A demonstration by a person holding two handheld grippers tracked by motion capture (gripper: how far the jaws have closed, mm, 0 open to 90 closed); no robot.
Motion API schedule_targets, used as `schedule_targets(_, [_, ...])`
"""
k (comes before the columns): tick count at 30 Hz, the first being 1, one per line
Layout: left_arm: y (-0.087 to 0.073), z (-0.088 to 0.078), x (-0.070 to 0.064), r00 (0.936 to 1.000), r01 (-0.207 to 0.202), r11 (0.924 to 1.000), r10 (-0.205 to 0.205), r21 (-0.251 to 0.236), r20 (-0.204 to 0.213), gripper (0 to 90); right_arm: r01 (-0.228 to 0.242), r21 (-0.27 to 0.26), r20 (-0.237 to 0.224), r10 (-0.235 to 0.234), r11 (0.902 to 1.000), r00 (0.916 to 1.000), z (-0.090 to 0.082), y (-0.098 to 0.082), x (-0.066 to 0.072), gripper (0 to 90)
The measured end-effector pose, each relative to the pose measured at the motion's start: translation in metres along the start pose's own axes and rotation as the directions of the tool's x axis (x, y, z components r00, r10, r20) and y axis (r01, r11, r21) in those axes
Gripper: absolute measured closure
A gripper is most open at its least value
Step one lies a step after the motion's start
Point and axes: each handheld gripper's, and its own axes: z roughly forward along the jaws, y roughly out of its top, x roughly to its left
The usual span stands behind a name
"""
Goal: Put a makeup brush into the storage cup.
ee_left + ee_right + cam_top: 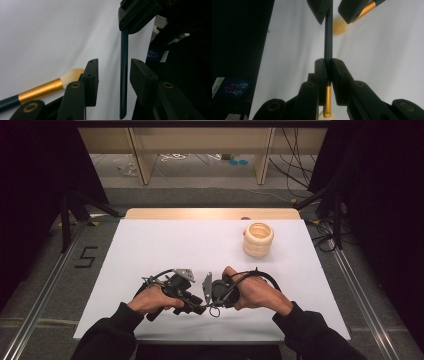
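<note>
We work over a white sheet (pixel 165 245) that covers the table, and we place everything by it. Toward its far right corner stands a cream ribbed cup (pixel 258 239), upright and well apart from our hands. Near the sheet's front edge, at its middle, our two hands meet: the left hand (pixel 150 299) and the right hand (pixel 257 292) each carry a black tool, tips turned toward each other. The right gripper (pixel 328 68) is clamped tight on the dark blue handle of a brush (pixel 328 37), just above its gold band (pixel 327 102), so the brush hangs over the sheet between the two tools. The left gripper (pixel 113 80) stands partly open around the same handle (pixel 124 75); the handle runs through the gap, nearer the right-hand jaw, and neither pad presses on it that we can see. A second brush (pixel 50 88), with a gold band and pale bristles, lies on the sheet just beside the left gripper's outer jaw.
</note>
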Motion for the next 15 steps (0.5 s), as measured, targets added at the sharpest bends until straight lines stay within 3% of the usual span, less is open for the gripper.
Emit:
schedule_targets(1, [-0.0003,0.0020,-0.0023,0.9993,0.037,0.9988,-0.037,-0.031,0.009,60.5,0.009,-0.004,-0.005,-0.009,0.9999,0.9999,-0.0001,0.0002,-0.0001,83.0])
schedule_targets(15, [-0.0010,0.0025,0.0047,0.9940,0.064,0.9979,-0.065,0.010,0.089,68.6,0.101,-0.015,-0.002,-0.101,0.9947,0.9948,0.0013,0.0059,0.0015,83.0])
